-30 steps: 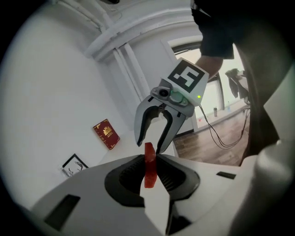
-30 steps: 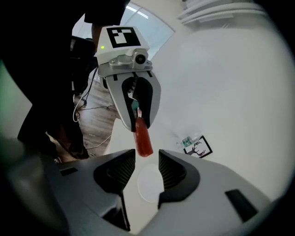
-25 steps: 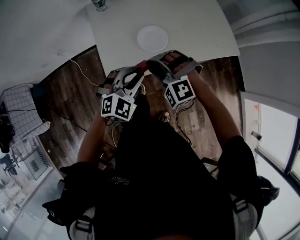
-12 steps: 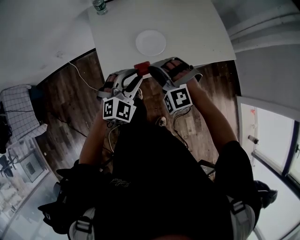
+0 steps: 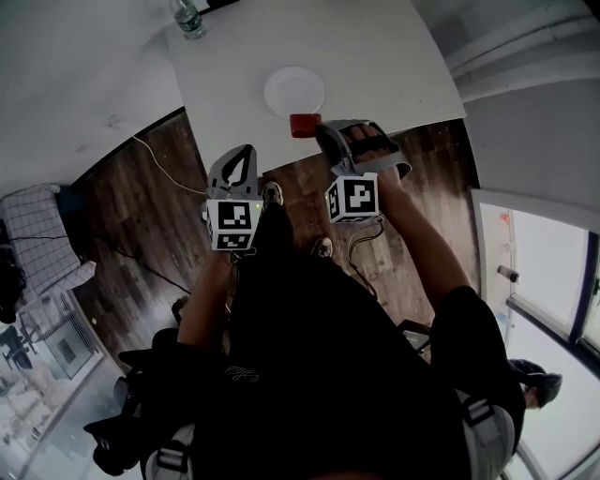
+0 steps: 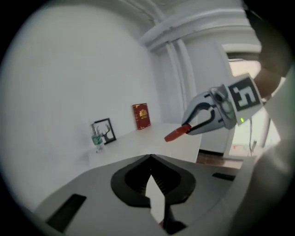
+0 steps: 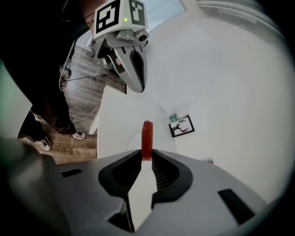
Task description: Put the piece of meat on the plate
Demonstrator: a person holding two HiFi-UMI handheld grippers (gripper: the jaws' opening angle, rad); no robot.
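The piece of meat (image 5: 305, 125), a flat red slab, hangs over the white table's near edge, just short of the white plate (image 5: 293, 91). My right gripper (image 5: 320, 127) holds it at the tips. In the right gripper view the meat (image 7: 147, 138) stands on edge between the closing jaws of the right gripper (image 7: 146, 155). My left gripper (image 5: 246, 150) sits back over the wooden floor, left of the right one. It is shut and holds nothing. The left gripper view shows the tips of the left gripper (image 6: 150, 157) meeting, with the meat (image 6: 176, 134) off to the right.
The white table (image 5: 375, 56) runs away from me. A water bottle (image 5: 190, 17) stands at its far left corner. A framed picture (image 6: 103, 130) and a red book (image 6: 141, 116) stand against the wall. A cable lies on the wooden floor (image 5: 169, 187).
Both grippers were together at the meat near the table edge. The left one has drawn back and rolled, with nothing in it. The right one has carried the meat forward towards the plate.
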